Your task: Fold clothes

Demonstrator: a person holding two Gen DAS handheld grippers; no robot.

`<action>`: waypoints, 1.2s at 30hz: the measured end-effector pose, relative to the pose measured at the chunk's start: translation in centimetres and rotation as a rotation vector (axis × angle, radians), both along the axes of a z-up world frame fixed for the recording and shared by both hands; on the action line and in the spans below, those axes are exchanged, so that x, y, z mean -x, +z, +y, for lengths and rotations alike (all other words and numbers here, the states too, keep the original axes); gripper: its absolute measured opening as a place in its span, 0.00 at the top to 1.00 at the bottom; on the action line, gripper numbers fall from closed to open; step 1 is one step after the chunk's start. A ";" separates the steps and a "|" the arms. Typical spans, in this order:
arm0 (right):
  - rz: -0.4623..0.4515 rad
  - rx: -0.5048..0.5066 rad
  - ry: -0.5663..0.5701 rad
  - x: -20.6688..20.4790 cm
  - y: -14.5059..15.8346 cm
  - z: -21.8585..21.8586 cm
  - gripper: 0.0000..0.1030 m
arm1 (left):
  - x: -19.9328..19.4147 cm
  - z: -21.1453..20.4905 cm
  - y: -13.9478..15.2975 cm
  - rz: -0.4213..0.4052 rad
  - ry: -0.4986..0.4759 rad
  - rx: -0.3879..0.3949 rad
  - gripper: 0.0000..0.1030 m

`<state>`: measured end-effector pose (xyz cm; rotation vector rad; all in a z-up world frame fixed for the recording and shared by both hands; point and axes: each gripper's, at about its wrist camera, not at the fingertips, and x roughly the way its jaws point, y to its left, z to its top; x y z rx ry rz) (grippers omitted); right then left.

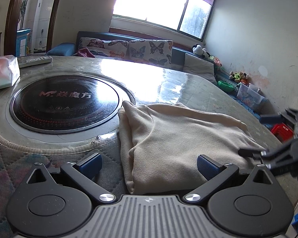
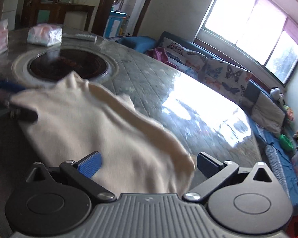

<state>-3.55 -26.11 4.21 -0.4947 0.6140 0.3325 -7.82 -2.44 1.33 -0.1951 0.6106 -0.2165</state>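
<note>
Jaws of both grippers spread over the cream garment (image 1: 180, 138); tissue pack (image 2: 44, 34) sharper in left view.

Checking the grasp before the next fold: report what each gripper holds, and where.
Nothing is held. The left gripper and right gripper are both open over the folded cream fleece garment.

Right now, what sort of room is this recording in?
Most likely a home living room: a sofa with butterfly cushions under the window, stuffed toys, and a table with a built-in cooktop.
</note>
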 end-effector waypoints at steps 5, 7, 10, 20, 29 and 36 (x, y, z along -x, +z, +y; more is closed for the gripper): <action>-0.028 -0.062 -0.030 0.2 0.7 -0.7 0.00 | -0.1 -0.1 0.0 0.002 0.001 -0.015 0.00; -0.049 -0.078 -0.038 -0.3 1.0 -0.4 0.00 | -0.1 -0.2 0.0 0.002 0.001 -0.015 0.00; -0.051 -0.112 -0.027 -1.4 0.9 0.6 0.00 | -0.1 -0.2 -0.1 0.002 0.001 -0.014 0.00; -0.076 -0.099 -0.100 -3.9 -0.3 1.1 0.00 | 0.1 0.1 -0.1 -0.001 0.001 -0.004 0.00; -0.071 -0.076 -0.199 -5.3 -1.1 -1.1 0.00 | 0.2 0.3 -0.1 -0.002 0.002 0.004 0.00; -0.028 -0.067 -0.343 -7.3 -1.4 -4.1 0.00 | 0.1 0.3 0.0 -0.002 0.002 0.001 0.00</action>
